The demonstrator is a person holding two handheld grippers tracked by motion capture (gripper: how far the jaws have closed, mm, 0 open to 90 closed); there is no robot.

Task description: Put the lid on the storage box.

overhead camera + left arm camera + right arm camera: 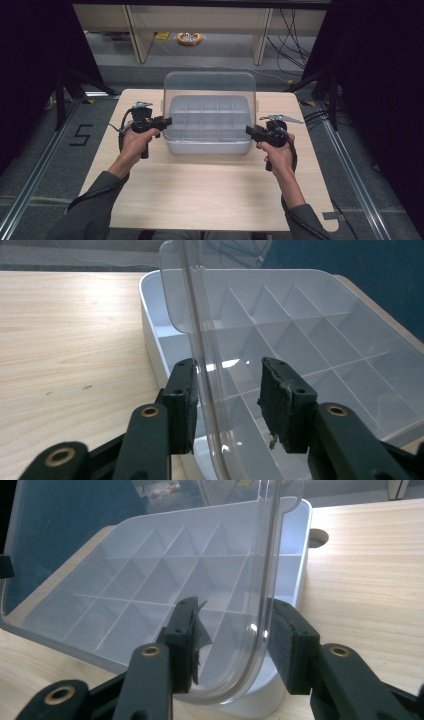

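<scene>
A white compartment box (207, 146) stands at the middle of the wooden table (200, 195), its clear lid (210, 85) raised upright at the back. My left gripper (167, 121) reaches in at the lid's left edge, and my right gripper (248, 131) at its right edge. In the left gripper view the lid's edge (197, 345) runs between the jaws of the left gripper (227, 390), against the left pad and clear of the other. In the right gripper view the lid's edge (264, 570) lies close to the right pad of the right gripper (232, 630), with a gap to the left pad. The box's compartments (150, 580) hold nothing.
A round hole (317, 537) is cut in the table beside the box. Beyond the table's far edge stand shelf legs (137, 35), loose cables (295, 35) and a yellow object (189, 38) on the floor. Dark curtains close both sides.
</scene>
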